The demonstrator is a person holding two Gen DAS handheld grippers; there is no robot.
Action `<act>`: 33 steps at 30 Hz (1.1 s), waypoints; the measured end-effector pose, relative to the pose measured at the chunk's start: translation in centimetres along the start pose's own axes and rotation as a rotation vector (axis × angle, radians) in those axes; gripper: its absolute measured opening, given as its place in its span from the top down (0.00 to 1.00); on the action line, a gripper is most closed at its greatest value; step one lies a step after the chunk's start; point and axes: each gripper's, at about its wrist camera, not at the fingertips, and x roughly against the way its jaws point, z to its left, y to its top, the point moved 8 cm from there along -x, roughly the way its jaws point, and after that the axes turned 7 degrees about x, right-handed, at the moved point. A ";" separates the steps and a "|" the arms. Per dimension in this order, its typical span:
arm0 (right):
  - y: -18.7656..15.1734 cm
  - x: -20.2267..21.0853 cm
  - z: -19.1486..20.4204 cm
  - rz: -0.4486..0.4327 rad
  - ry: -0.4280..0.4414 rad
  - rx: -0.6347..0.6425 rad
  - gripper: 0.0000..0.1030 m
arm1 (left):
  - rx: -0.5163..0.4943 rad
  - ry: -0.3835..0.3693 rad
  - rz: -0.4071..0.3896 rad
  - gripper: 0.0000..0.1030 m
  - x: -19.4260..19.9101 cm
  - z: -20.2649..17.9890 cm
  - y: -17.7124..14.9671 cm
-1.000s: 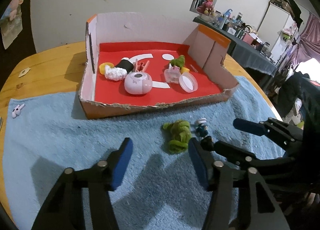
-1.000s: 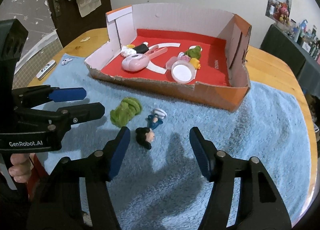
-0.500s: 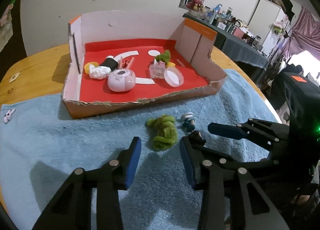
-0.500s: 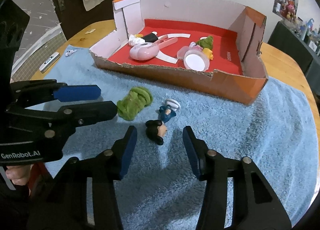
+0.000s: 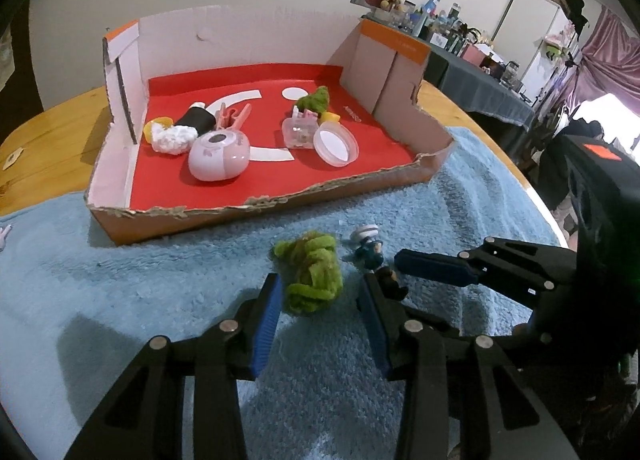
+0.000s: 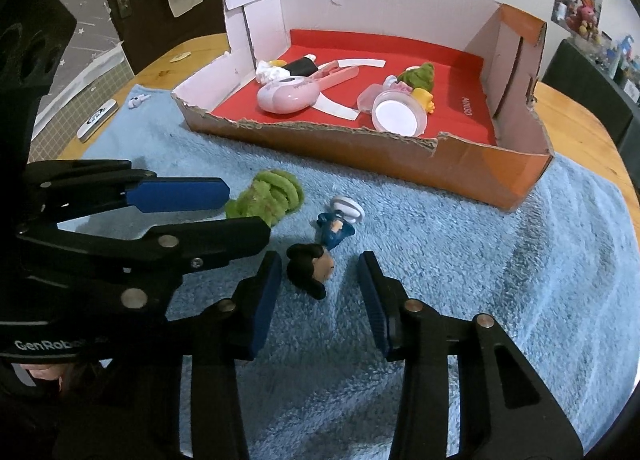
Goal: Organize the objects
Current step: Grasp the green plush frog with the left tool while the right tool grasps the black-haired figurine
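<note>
Left claw [image 5: 320,300], jaws just narrowed yet still apart, straddles the green tuft [image 5: 311,274]; right claw [image 6: 320,284] likewise brackets the figurine [image 6: 322,248], untouched.

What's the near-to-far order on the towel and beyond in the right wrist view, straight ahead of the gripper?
Right gripper → dark-haired figurine → torn front wall of the cardboard box → round white-lidded container → green fuzzy toy in the box → white back wall.

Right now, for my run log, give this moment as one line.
left gripper: closing, open around green fuzzy bundle | right gripper: closing, open around figurine | both on blue towel
</note>
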 end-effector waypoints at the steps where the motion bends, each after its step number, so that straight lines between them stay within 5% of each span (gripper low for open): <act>1: 0.0 0.0 0.0 -0.001 0.001 0.001 0.63 | 0.002 0.001 0.003 0.59 -0.2 0.1 0.0; 13: 0.4 -0.4 0.3 -0.001 0.010 0.030 0.78 | 0.013 -0.002 0.024 0.72 -1.1 0.5 0.0; 33: 0.7 1.0 0.3 -0.031 0.009 0.018 0.78 | 0.036 0.002 -0.002 0.73 0.1 1.0 0.2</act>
